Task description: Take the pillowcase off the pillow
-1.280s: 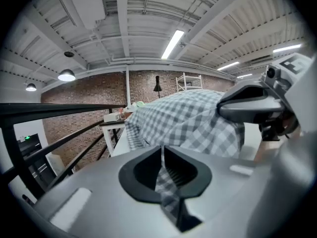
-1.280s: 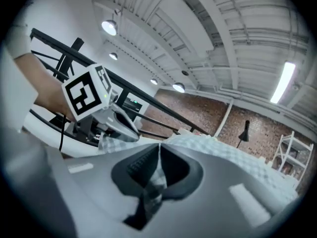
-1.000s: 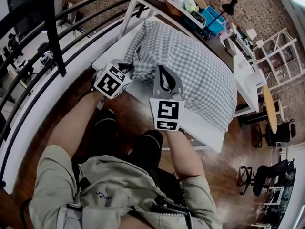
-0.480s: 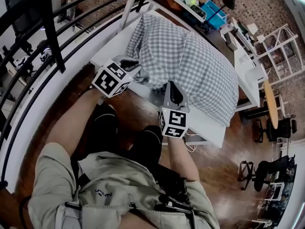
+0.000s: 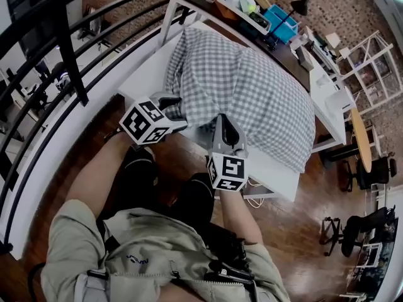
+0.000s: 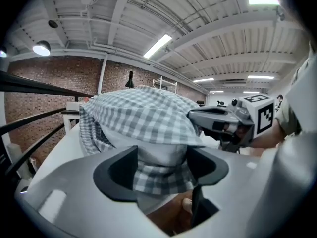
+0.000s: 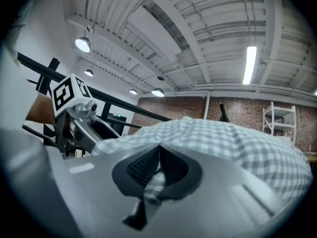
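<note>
A pillow in a grey-and-white checked pillowcase (image 5: 252, 87) lies on the white table (image 5: 148, 65). My left gripper (image 5: 175, 107) is at its near left end. Its jaws have just been opening and now stand wide, with the white pillow (image 6: 161, 155) and a fold of pillowcase (image 6: 158, 182) between them. My right gripper (image 5: 225, 121) is at the near edge, shut on a strip of the checked pillowcase (image 7: 153, 182). The left gripper view shows the right gripper (image 6: 223, 120) beside the pillow, and the left gripper (image 7: 79, 120) appears in the right gripper view.
A black railing (image 5: 63, 36) runs along the left. Behind the table is a desk (image 5: 233, 8) with clutter and a blue bin (image 5: 283, 24). Office chairs (image 5: 371, 168) and a white shelf (image 5: 371, 68) stand at the right on the wooden floor. The person's legs are under the grippers.
The right gripper has drawn back toward the person and lower, with the pillowcase edge. The left gripper has shifted nearer along the pillow's left end, and the fabric there has bunched differently.
</note>
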Demonstrator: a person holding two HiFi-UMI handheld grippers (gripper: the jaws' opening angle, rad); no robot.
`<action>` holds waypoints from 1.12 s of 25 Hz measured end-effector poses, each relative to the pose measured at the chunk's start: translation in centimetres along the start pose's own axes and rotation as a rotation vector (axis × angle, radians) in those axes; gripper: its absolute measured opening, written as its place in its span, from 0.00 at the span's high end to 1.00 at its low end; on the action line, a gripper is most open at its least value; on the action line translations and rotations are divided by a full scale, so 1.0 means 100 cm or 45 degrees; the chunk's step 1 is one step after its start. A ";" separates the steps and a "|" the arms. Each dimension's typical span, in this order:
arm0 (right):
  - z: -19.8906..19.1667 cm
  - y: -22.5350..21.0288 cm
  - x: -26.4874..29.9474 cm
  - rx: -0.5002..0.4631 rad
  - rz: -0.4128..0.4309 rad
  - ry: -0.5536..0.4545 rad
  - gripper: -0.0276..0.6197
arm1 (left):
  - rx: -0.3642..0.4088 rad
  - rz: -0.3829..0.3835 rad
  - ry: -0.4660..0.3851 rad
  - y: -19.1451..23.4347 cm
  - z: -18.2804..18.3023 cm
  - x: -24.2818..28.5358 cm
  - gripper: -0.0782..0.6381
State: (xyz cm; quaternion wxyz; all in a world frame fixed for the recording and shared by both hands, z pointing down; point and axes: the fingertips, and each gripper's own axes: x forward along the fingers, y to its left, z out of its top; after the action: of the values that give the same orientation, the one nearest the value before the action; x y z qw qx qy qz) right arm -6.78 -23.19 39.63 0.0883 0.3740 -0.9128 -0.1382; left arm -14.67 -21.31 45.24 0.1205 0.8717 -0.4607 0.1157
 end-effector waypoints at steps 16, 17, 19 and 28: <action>0.013 -0.040 -0.015 -0.088 -0.150 -0.022 0.95 | -0.375 0.051 -0.365 0.041 0.039 -0.041 0.81; 0.020 -0.053 -0.018 -0.100 -0.200 -0.032 0.95 | -0.378 0.070 -0.395 0.045 0.043 -0.049 0.81; 0.033 -0.083 -0.027 -0.121 -0.304 -0.038 0.95 | -0.383 0.091 -0.443 0.049 0.046 -0.066 0.81; -0.052 -0.123 -0.029 -0.213 -0.369 0.291 0.95 | -0.542 -0.021 -0.449 0.017 -0.025 -0.063 0.79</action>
State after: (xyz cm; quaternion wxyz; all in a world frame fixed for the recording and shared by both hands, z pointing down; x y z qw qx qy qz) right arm 4.78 -30.49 40.41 0.2014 0.5061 -0.8188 -0.1814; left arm -19.76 -16.59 45.84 0.2199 0.8371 -0.4814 -0.1383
